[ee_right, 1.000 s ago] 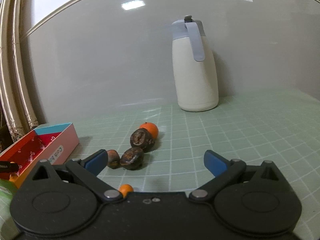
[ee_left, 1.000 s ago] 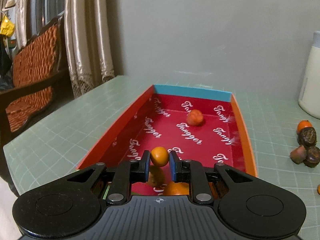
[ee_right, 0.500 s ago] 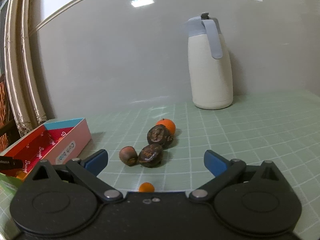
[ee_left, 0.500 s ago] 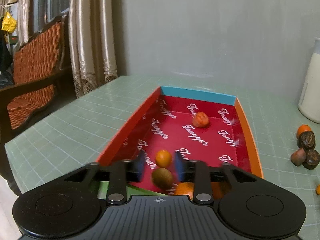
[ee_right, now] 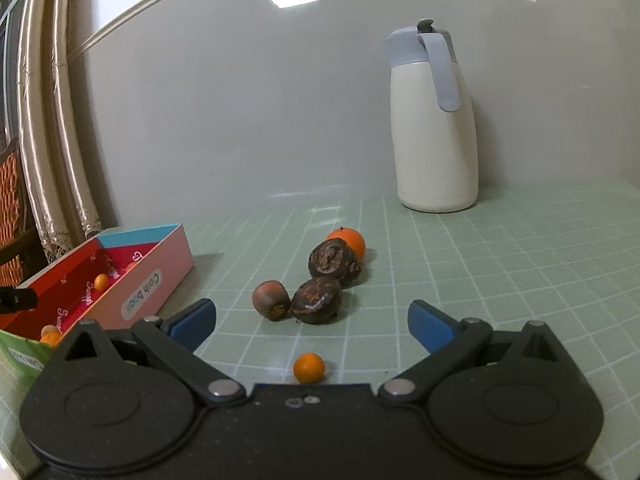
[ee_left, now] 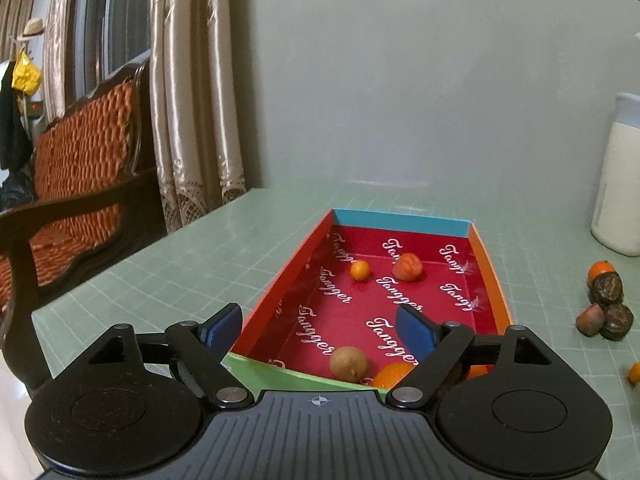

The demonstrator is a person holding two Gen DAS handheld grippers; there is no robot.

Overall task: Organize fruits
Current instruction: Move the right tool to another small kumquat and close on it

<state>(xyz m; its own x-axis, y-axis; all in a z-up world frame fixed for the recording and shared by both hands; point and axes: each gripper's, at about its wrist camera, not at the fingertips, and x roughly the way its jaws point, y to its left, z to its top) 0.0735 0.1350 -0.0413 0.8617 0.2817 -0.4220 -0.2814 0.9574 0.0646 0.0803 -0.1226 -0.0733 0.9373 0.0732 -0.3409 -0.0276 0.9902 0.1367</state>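
Box [ee_left: 486, 264]: 1, w/ approx 5 fruits inside – 1 small orange ball [ee_left: 359, 270], 1 reddish fruit [ee_left: 407, 267], 1 brown kiwi-like fruit [ee_left: 349, 363], 2 orange fruits [ee_left: 390, 374] partly hidden at the near end. On the table [ee_right: 500, 280]: 5 loose – 2 dark wrinkled fruits [ee_right: 331, 258], 1 brown-red fruit [ee_right: 271, 300], 1 orange [ee_right: 350, 240], 1 tiny orange fruit [ee_right: 308, 367]. Also 1 white jug [ee_right: 434, 128], 2 grippers.

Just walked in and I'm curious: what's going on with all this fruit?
A person is sorting fruit into a red box using two handheld grippers. The left gripper has just been opening over the box, nothing between its fingers; a small orange fruit lies inside. The right gripper hangs open over loose fruit, a tiny orange one nearest.
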